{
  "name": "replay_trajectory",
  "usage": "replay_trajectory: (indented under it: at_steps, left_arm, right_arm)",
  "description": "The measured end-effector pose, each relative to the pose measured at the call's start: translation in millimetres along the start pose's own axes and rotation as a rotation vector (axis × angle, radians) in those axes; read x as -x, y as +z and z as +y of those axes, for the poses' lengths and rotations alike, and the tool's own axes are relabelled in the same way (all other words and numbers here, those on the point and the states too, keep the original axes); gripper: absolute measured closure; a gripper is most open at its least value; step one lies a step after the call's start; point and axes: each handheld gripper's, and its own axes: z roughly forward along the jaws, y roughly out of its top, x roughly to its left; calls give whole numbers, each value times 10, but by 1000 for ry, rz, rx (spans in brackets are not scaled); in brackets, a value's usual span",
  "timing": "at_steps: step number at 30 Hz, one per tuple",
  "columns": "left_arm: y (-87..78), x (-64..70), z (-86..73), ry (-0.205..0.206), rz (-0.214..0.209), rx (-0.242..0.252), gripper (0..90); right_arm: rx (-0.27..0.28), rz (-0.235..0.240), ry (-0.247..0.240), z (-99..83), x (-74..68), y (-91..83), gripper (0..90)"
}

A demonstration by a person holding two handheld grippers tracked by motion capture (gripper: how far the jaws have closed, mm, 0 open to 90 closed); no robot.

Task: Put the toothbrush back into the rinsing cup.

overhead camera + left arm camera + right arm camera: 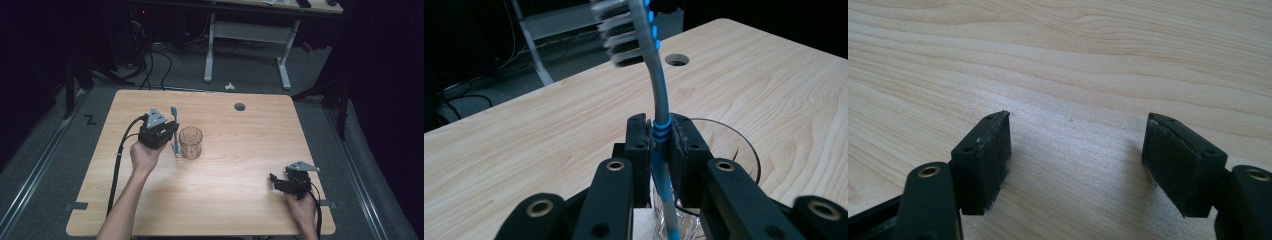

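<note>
Toothbrush (659, 100), blue and grey, clamped at mid-handle between jaws of left gripper (159, 131), left of centre in high view. Bristle head up, toward top of left gripper view; lower handle end angled down just beside the clear glass (191, 142), touching or not unclear. Right gripper (1075, 165) low at lower right on table (240, 200), jaws wide apart, nothing between them.

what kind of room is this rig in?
Probably a lab or recording workspace, not a home. A bare wooden table with a cable hole, loose cables on grey carpet, a second desk behind, and dark surroundings.
</note>
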Motion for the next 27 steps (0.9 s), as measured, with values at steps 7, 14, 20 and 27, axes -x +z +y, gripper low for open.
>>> replay_trajectory:
  at_steps: [7,14,20,27]
  left_arm:
    - [-14,-20,-49,-4,1,-1,799]
    - [-40,-15,-100,-2,6,-7,797]
    - [-28,-6,-148,-9,10,-5,798]
    - [33,36,-204,-9,17,-5,803]
  right_arm:
    - [0,0,0,0,0,0,280]
    - [0,0,0,0,0,0,280]
    - [0,0,0,0,0,0,280]
    - [0,1,0,0,0,0,280]
